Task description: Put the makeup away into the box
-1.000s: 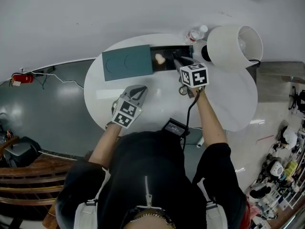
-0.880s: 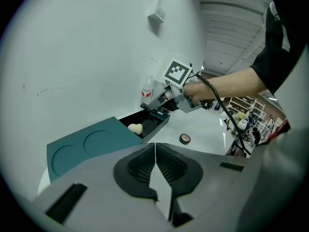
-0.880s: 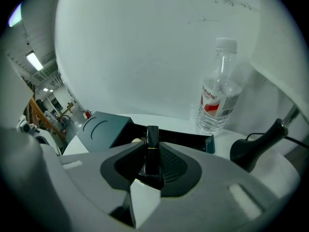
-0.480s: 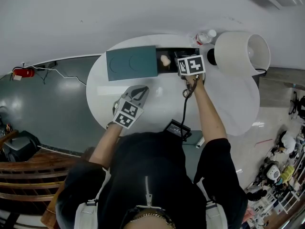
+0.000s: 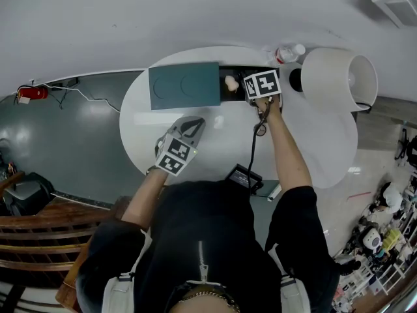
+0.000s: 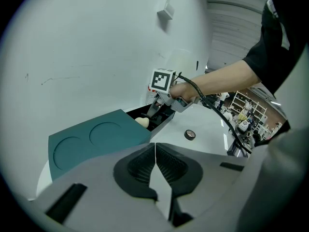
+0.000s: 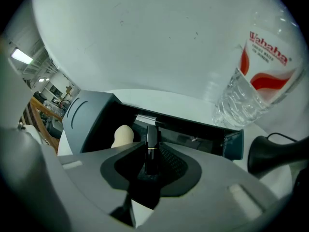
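Right claw [image 7: 151, 152] lower, one lipstick [image 7: 152, 132] over one box [image 7: 233, 144]

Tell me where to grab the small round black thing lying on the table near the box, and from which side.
Grip the small round black thing across its curved rim, coming straight down. It lies flat and low on the table, apart from the box, so a sideways approach would probably find little to pinch. The left gripper is free; its fingers must open first.
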{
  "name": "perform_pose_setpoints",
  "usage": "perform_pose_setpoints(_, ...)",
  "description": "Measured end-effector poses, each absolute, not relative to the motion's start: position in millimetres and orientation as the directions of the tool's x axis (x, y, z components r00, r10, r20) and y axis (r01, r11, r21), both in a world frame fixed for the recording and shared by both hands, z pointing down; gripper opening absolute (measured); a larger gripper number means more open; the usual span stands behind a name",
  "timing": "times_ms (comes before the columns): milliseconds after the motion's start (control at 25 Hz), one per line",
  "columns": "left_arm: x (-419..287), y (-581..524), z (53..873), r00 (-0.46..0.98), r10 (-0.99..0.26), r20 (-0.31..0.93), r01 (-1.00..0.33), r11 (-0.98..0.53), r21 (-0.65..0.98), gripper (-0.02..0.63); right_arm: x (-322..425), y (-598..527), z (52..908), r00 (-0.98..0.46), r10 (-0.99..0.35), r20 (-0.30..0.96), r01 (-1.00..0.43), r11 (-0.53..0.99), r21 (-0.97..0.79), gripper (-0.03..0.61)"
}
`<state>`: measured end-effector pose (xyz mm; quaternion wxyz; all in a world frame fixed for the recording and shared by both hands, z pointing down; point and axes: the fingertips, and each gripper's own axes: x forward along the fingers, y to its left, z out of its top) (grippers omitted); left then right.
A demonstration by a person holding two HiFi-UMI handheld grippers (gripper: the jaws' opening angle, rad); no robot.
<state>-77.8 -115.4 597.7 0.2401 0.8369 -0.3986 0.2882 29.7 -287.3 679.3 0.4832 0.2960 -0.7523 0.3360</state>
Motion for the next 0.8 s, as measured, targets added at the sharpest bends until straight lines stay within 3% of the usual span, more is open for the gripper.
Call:
perform_pose_setpoints(440, -79, -116, 605, 0.519, -0.517, 0.681, -0.805, -0.563, 0.186, 0.014, 24, -286, 690, -0.345, -0.081, 0.935, -0.751, 0.622, -0.223, 0.094)
perform_pose_setpoints(600, -77, -116, 604, 0.52, -0.514, 0.682, -0.802, -0.569, 0.182, 0.014, 24, -285, 688, -0.35, -0.088, 0.932, -0.74, 0.637, -0.218, 0.18)
perform_pose_setpoints(800, -80, -112, 605, 0.515, -0.505, 0.693, -0.799, -0.576, 0.174, 0.014, 22, -292, 662, -0.391, -0.181, 0.902, -0.753, 0.626, -0.201, 0.184)
